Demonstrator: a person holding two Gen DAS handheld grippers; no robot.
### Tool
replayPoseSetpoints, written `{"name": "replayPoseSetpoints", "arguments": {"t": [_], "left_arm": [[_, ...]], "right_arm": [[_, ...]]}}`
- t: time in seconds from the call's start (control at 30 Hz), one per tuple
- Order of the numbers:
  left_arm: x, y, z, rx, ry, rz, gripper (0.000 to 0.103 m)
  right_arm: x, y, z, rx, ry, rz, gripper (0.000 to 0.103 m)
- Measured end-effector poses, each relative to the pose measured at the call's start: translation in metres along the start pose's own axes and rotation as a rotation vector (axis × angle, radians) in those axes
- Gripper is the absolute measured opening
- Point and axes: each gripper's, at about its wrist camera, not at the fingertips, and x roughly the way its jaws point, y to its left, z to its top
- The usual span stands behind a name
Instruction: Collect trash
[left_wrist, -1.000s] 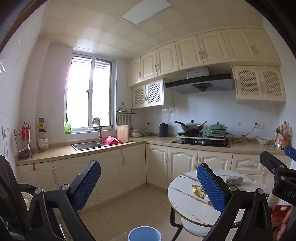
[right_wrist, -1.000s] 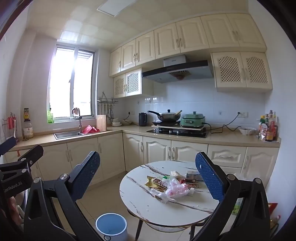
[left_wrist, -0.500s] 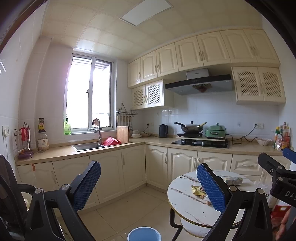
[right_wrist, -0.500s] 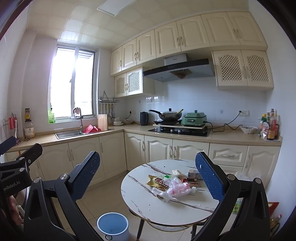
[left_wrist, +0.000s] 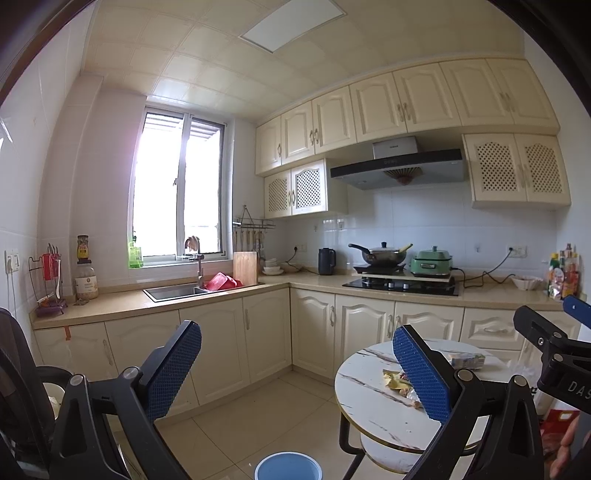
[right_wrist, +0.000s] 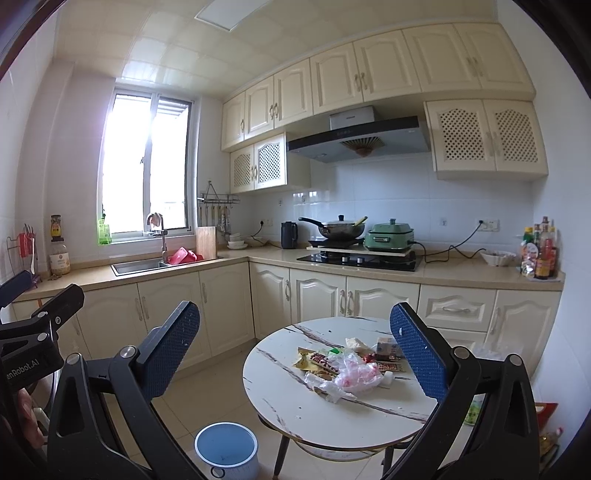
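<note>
Plainly, in the left wrist view the left gripper stood with its jaws wide apart and empty, well short of the round marble table, which lay ahead and to its right; only a yellow wrapper and a small box showed past the right finger, the rest of the litter being hidden behind it. Below and just ahead sat the blue bin, cut by the frame edge. In the right wrist view the right gripper was likewise spread open and held nothing, with the trash pile on the table straight ahead and slightly right: snack wrappers, a crumpled clear plastic bag, a red-printed packet. The bin stood on the floor below and left of that table. I judged the risk to lie in the loose, overlapping pile: a pinch on the thin bag could drag neighbouring wrappers off the rim onto the floor, or close on nothing. The two tools were close side by side, so a sideways reach toward the bin could knock one against the other. The counter, stove and sink lay far beyond, out of the way.
</note>
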Motion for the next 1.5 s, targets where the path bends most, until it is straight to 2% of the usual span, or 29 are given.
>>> {"name": "replayPoseSetpoints", "arguments": {"t": [1.2, 1.37, 1.5], "left_arm": [[0.014, 0.007, -0.005, 0.002, 0.019, -0.008, 0.102], [0.025, 0.009, -0.01, -0.012, 0.023, -0.011, 0.102], [0.049, 0.011, -0.019, -0.029, 0.047, -0.011, 0.102]], "right_arm": [[0.009, -0.01, -0.007, 0.021, 0.013, -0.021, 0.103], [0.015, -0.014, -0.01, 0.022, 0.015, -0.028, 0.103], [0.028, -0.023, -0.016, 0.021, 0.032, -0.048, 0.103]]}}
